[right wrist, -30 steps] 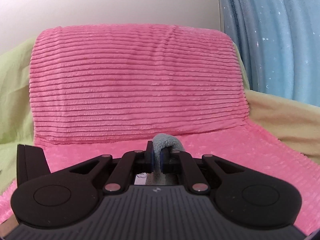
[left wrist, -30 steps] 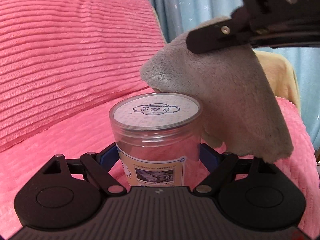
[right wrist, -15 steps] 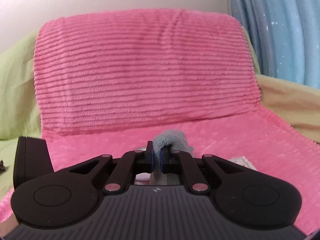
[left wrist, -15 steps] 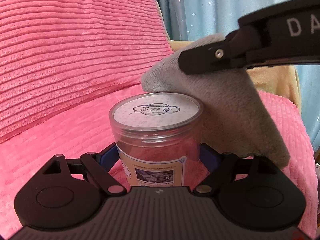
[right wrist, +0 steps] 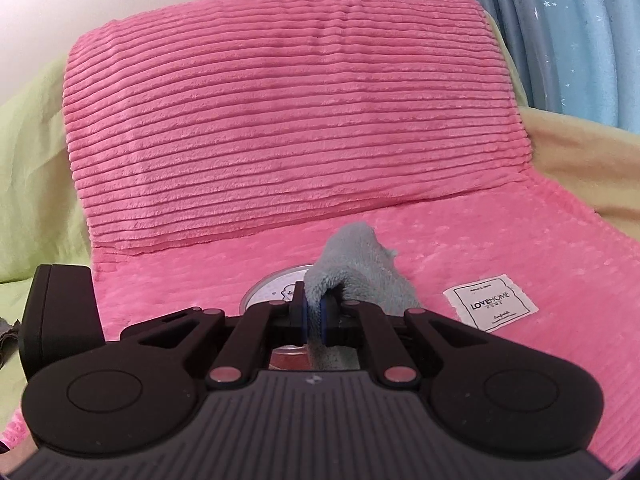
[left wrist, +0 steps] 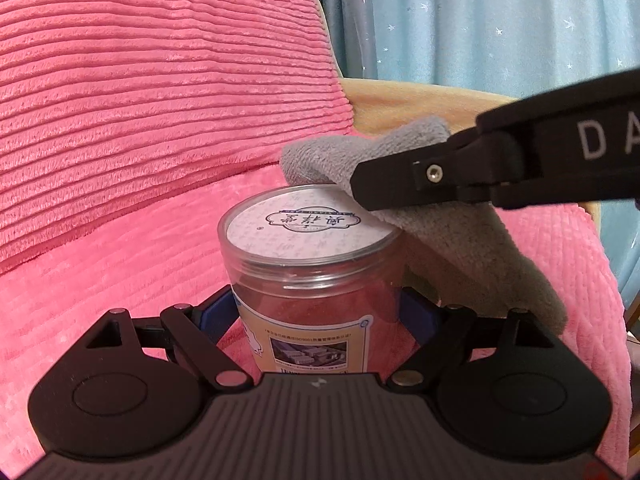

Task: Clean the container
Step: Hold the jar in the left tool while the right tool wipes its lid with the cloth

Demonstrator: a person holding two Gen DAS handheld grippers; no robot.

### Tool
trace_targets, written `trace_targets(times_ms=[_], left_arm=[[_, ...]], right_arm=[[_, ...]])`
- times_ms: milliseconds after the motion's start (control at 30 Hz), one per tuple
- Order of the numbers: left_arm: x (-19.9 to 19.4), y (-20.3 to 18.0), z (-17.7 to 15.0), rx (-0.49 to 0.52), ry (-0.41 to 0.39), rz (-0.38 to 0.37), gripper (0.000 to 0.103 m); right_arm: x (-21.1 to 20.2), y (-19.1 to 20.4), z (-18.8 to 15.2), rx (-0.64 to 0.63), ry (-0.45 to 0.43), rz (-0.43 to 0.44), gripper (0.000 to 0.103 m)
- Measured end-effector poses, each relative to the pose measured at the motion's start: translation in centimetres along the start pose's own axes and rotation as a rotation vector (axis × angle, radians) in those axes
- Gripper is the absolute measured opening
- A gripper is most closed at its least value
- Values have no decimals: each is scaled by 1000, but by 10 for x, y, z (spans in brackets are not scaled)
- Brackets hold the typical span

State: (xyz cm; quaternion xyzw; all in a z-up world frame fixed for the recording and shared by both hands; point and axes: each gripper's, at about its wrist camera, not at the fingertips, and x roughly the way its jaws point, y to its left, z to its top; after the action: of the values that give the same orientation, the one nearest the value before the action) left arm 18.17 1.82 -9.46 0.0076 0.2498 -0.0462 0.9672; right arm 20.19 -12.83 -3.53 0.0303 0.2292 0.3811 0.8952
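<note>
A clear plastic container with a white printed lid stands upright, and my left gripper is shut on its body. The right gripper reaches in from the right, shut on a grey cloth that lies on the lid's right rim and hangs down beside the container. In the right wrist view the cloth bulges out of the right gripper, with the lid just under and left of it.
A pink ribbed cushion backs a pink blanket with a white label. Blue star-print curtains hang at the right. Green fabric lies at the left; the left gripper's black body shows at the left.
The right gripper with the cloth has come down and to the right; the cloth now rests on the lid's right rim. The left gripper keeps its hold on the container.
</note>
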Motion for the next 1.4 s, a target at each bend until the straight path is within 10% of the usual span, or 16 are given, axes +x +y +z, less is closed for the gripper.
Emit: trace_targets(times_ms=[1400], left_arm=[[-6,-5,-2,131,-2,-153,85]], right_arm=[[19,-41,-3,240,43,223,4]])
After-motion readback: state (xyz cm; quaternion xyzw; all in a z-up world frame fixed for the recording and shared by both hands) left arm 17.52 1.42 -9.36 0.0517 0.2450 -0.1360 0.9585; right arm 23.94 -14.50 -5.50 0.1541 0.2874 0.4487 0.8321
